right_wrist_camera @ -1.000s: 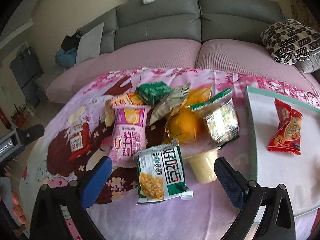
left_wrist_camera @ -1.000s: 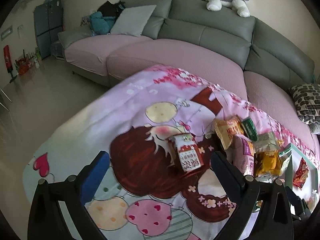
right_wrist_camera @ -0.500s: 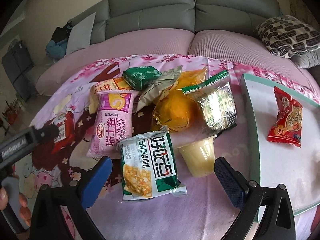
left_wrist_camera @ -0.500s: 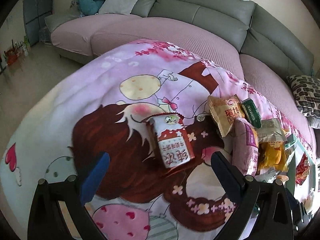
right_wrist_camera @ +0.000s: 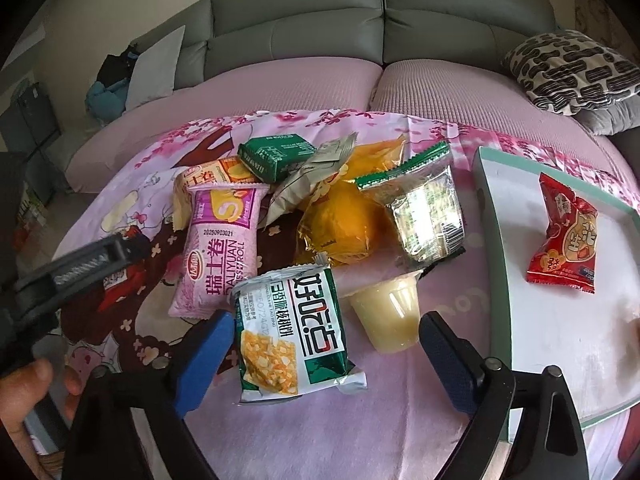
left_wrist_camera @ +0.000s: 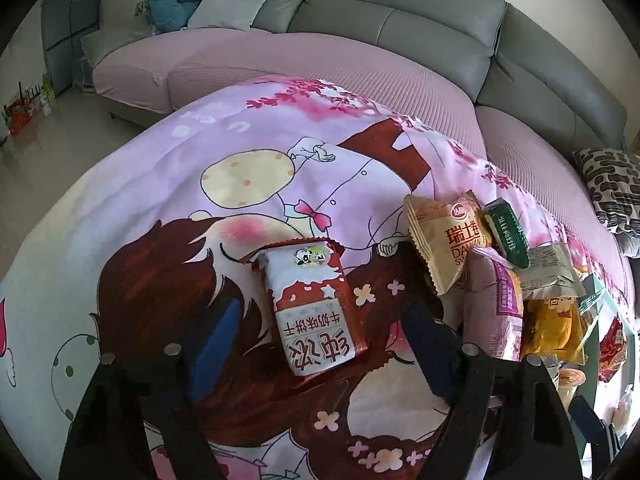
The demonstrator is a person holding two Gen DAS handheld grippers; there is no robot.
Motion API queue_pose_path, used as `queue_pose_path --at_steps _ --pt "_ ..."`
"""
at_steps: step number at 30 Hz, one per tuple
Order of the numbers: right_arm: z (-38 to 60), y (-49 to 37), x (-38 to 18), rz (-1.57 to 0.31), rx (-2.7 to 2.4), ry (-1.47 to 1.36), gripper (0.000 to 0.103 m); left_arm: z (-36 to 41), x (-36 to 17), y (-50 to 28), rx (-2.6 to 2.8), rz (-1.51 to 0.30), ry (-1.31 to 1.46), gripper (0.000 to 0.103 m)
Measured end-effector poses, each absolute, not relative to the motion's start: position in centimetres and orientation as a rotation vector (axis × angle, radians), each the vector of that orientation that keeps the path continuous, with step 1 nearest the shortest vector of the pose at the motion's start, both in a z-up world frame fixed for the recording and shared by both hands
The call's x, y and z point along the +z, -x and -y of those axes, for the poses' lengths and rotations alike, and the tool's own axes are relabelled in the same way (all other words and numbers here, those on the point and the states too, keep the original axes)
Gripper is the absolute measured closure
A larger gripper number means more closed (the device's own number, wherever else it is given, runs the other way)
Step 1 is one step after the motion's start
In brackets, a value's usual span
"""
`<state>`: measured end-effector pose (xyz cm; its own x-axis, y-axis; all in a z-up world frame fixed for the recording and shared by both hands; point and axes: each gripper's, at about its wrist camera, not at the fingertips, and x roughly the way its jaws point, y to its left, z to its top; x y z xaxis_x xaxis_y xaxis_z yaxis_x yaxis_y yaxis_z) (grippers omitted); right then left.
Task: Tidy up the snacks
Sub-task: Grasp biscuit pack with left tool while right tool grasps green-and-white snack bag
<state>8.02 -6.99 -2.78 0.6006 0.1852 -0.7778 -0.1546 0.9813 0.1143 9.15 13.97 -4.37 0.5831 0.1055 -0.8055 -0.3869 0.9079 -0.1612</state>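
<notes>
My left gripper (left_wrist_camera: 320,340) is open, its blue fingers either side of a red-and-white biscuit packet (left_wrist_camera: 312,304) lying on the cartoon cloth. My right gripper (right_wrist_camera: 324,344) is open, its fingers flanking a green-and-white cracker packet (right_wrist_camera: 292,332) and a pale jelly cup (right_wrist_camera: 390,310). Behind them lies a pile: a pink roll packet (right_wrist_camera: 222,240), an orange bag (right_wrist_camera: 340,226), a clear green-edged bag (right_wrist_camera: 426,208) and a green box (right_wrist_camera: 276,154). A red snack packet (right_wrist_camera: 568,234) lies on the white tray (right_wrist_camera: 532,320) at right.
A grey and pink sofa (right_wrist_camera: 360,80) curves behind the cloth-covered table, with a patterned cushion (right_wrist_camera: 572,72) at right. The left gripper's body and the person's hand (right_wrist_camera: 32,384) show at the left edge of the right wrist view. Bare floor (left_wrist_camera: 44,152) lies far left.
My left gripper has come down and forward until its fingers flank the biscuit packet. My right gripper has lowered toward the cracker packet and jelly cup. Both stay open.
</notes>
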Motion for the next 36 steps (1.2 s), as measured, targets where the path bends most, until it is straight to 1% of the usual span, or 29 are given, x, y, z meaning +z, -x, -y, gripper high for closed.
queue_pose_path --at_steps 7,8,9,10,11,13,15,22,24,25,30,32,36 --pt "7.0 -7.6 -2.1 -0.883 0.209 -0.032 0.009 -14.3 -4.8 -9.4 0.314 -0.902 0.338 0.021" --pt "7.1 -7.6 -2.0 -0.882 0.209 -0.035 0.009 -14.3 -4.9 -9.5 0.318 -0.902 0.327 0.025" --pt "7.2 -7.6 -1.9 -0.879 0.207 -0.039 0.009 -14.2 -4.9 -9.6 0.325 -0.902 0.316 0.035" --pt "7.2 -7.6 -1.8 -0.877 0.205 -0.041 0.009 -14.2 -4.9 -9.6 0.334 -0.901 0.305 0.039" --pt "7.3 -7.6 -1.8 -0.876 0.205 -0.042 0.009 -14.2 -4.9 -9.6 0.337 -0.898 0.304 0.043" --pt "7.2 -7.6 -1.7 -0.876 0.209 -0.041 0.009 -14.5 -4.8 -9.5 0.33 -0.88 0.325 0.045" --pt "7.2 -7.6 -1.7 -0.876 0.213 -0.038 0.009 -14.6 -4.8 -9.4 0.326 -0.873 0.333 0.052" --pt "6.8 -7.3 -1.5 -0.864 0.242 -0.034 0.009 -14.3 -4.7 -9.4 0.299 -0.897 0.317 0.055" --pt "6.6 -7.3 -1.4 -0.863 0.254 -0.035 0.015 -14.1 -4.7 -9.4 0.291 -0.904 0.314 0.056" --pt "6.5 -7.3 -1.5 -0.865 0.261 -0.038 0.019 -14.0 -4.6 -9.3 0.285 -0.909 0.311 0.057" --pt "6.2 -7.3 -1.8 -0.876 0.283 -0.039 0.021 -13.3 -4.8 -9.2 0.247 -0.946 0.293 0.06" --pt "6.1 -7.3 -1.8 -0.88 0.291 -0.039 0.026 -13.0 -4.9 -9.1 0.232 -0.958 0.286 0.061" --pt "5.7 -7.4 -2.4 -0.905 0.309 -0.035 0.028 -12.5 -5.0 -8.8 0.198 -0.983 0.285 0.061"
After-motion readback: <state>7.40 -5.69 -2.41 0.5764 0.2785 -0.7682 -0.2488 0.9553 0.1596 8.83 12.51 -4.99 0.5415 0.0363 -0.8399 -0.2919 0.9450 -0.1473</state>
